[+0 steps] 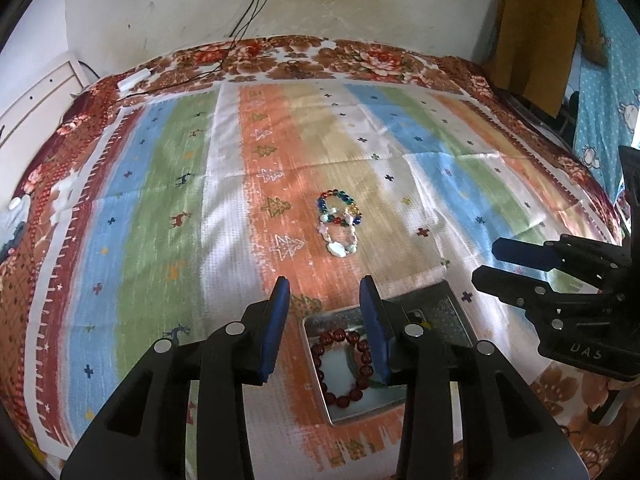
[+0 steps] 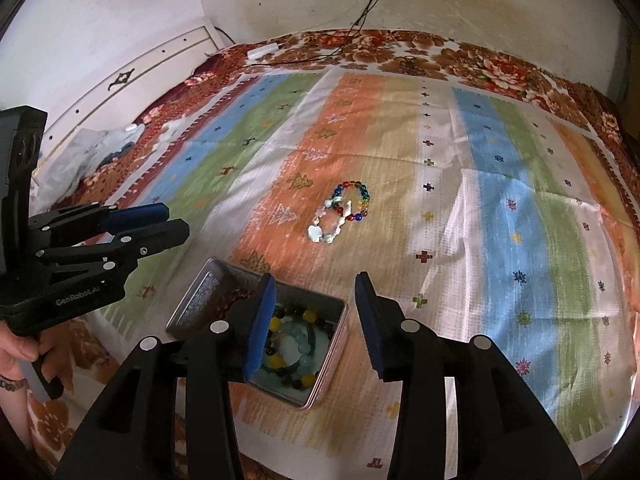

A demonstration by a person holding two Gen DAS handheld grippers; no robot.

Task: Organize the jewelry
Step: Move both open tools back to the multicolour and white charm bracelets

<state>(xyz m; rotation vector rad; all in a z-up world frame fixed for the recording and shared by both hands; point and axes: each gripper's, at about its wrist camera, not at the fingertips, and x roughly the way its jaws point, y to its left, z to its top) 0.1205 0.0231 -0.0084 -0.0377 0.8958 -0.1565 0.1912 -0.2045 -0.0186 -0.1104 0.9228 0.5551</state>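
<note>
Two metal tins sit side by side on the striped cloth. A dark red bead bracelet (image 1: 362,364) lies in one tin (image 1: 360,414). The other tin (image 2: 334,354) holds a yellow-and-black bead bracelet (image 2: 308,316) and a pale blue-green one (image 2: 298,338). My left gripper (image 1: 324,284) hovers open over the red bracelet's tin with nothing between its pads. Over the second tin my right gripper (image 2: 316,280) is also open and empty. Farther out on the cloth lie a multicoloured bead bracelet (image 1: 338,206) (image 2: 356,200) and a white shell bracelet (image 1: 340,242) (image 2: 326,230), touching each other.
The striped cloth (image 1: 168,200) covers a bed with a floral blanket (image 1: 360,56) under it. Black cables (image 1: 248,20) and a white adapter (image 1: 134,78) lie at the far edge by the wall. A white headboard (image 2: 132,76) and crumpled clothes (image 2: 100,148) are at the left. A hand (image 2: 16,350) holds the left gripper's handle.
</note>
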